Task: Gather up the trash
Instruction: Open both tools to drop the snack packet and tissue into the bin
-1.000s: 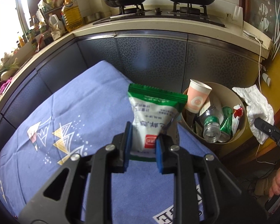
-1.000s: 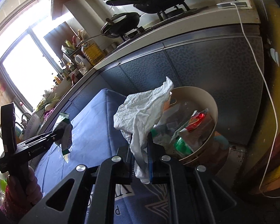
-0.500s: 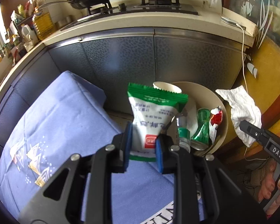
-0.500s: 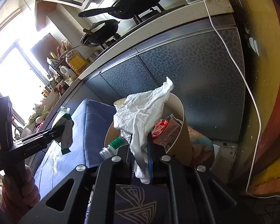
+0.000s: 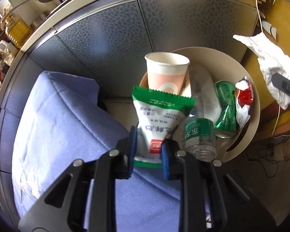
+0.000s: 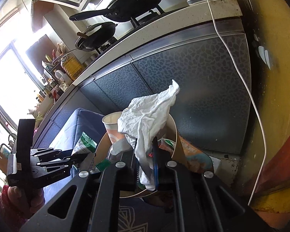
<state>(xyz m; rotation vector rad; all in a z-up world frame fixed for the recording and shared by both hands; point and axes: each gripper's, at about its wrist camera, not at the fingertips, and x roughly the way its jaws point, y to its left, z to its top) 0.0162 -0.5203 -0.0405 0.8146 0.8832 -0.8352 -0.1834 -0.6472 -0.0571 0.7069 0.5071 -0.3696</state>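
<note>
The left gripper (image 5: 147, 150) pointed steeply downward, its blue pads closed narrowly on the lower end of a green-and-white snack packet (image 5: 160, 116), which stood upright over the near rim of the beige trash bin (image 5: 255, 104). The right gripper (image 6: 145, 160) pointed down at a shallower angle, its jaws nearly together and pinching a crumpled white tissue (image 6: 148, 116) that rose above the bin. In the right wrist view a hand (image 6: 19, 197) gripped the left tool's handle at the lower left.

The bin sat on the floor between a blue patterned cloth (image 5: 58, 119) and a yellow wall, against grey pebble-patterned cabinet doors (image 5: 106, 34). A pale countertop (image 6: 164, 25) ran above them, and a white cable (image 6: 241, 81) hung down from it. A bright window lit the far left.

Inside the bin lay one pink-and-white paper cup (image 5: 167, 71), one clear plastic bottle (image 5: 200, 135) with a green label, one crushed green can (image 5: 226, 108) and one red-and-white wrapper (image 5: 243, 100). Two black pans (image 6: 125, 5) sat on the stove, and one jug of yellow oil (image 6: 72, 65) stood beside it.
</note>
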